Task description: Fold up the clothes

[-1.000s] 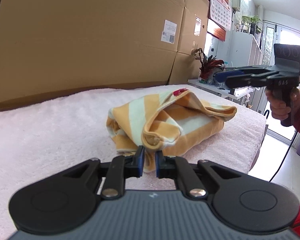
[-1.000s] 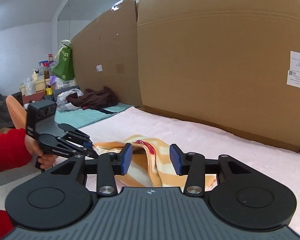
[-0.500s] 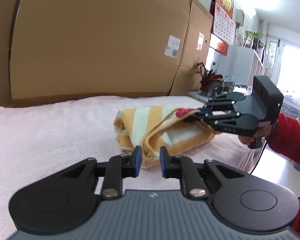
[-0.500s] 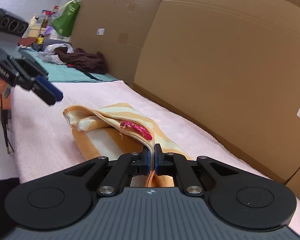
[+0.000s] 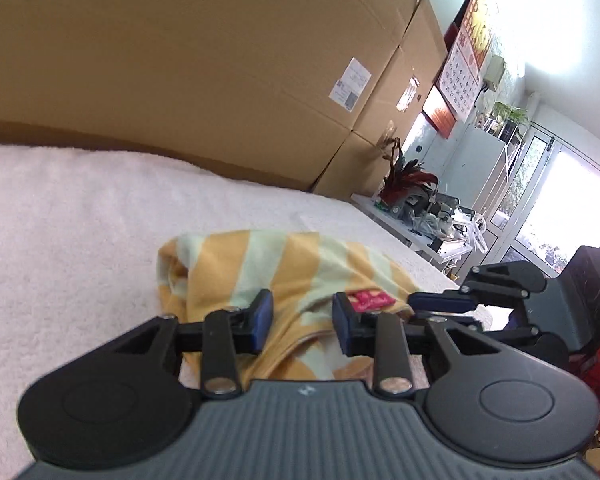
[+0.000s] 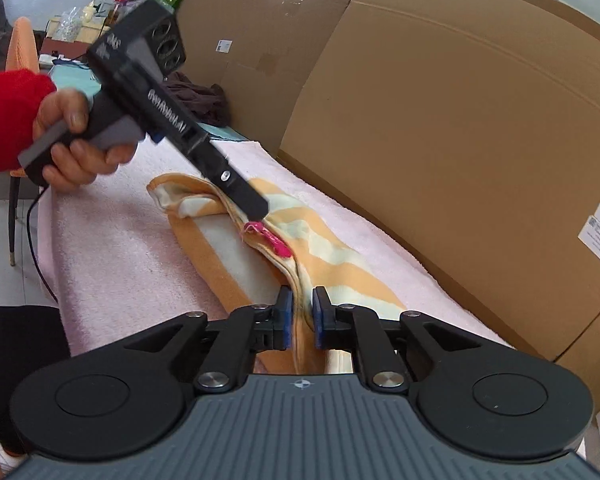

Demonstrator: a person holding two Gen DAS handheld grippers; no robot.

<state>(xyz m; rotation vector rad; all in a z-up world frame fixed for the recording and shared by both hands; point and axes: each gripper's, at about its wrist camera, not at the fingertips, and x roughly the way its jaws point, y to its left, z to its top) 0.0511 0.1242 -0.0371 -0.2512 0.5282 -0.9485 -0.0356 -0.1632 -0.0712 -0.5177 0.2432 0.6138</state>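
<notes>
An orange and pale striped garment [image 5: 292,264] [image 6: 340,264] lies bunched on the pink towel-covered table [image 5: 80,220] [image 6: 120,260]. It carries a pink label [image 5: 370,300] [image 6: 274,242]. My left gripper [image 5: 302,320] is open and sits low over the near fold, with cloth showing between its fingers. In the right wrist view the left gripper [image 6: 256,210] points down at the label, held by a hand [image 6: 72,136] in a red sleeve. My right gripper [image 6: 302,314] is shut on the garment's layered edge. The right gripper [image 5: 420,308] also shows just right of the label.
Tall cardboard boxes [image 5: 180,80] [image 6: 460,120] wall off the far side of the table. A white side table with a red plant [image 5: 408,180] stands past the table's end. A dark clothes pile [image 6: 196,96] lies on a teal surface behind.
My left gripper has opened wider and come down close onto the garment beside the pink label. My right gripper stays clamped on the edge, its jaws a little further apart than half a second ago.
</notes>
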